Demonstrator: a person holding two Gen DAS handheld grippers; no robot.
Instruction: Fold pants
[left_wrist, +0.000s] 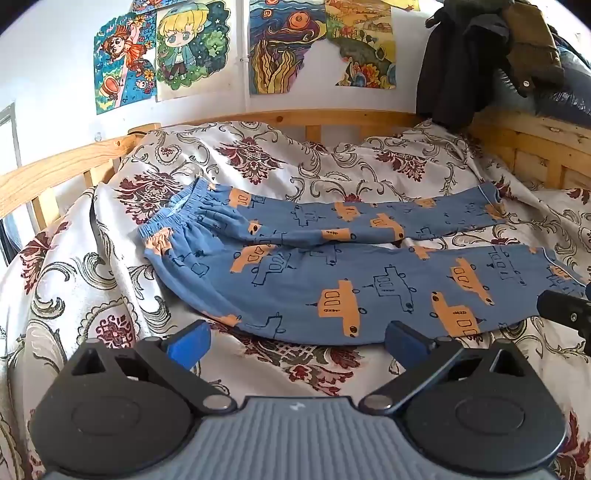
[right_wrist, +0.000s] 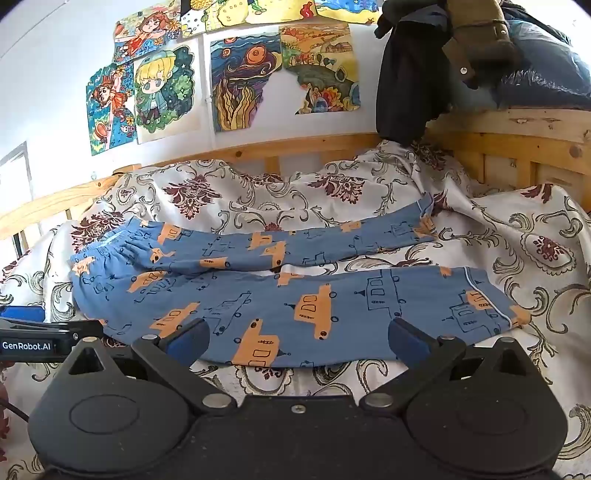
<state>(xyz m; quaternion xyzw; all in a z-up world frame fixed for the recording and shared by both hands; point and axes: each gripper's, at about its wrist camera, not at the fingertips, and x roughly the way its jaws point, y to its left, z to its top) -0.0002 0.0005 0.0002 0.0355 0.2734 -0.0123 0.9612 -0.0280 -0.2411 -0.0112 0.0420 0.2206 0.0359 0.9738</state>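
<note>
Both the left hand-held gripper (left_wrist: 297, 341) and the right hand-held gripper (right_wrist: 298, 341) are spread, empty; the pants (right_wrist: 280, 295) lie flat just ahead on the rumpled bedspread (right_wrist: 517, 236); a low pinch could snag bedding too, dragging the legs askew.

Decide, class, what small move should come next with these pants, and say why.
Probably bring both grippers down onto the near leg's front edge to pinch it. The pants lie flat on the bedspread, unfolded, legs apart, waistband to the left. The left gripper and right gripper are open and empty, poised at that edge.
</note>
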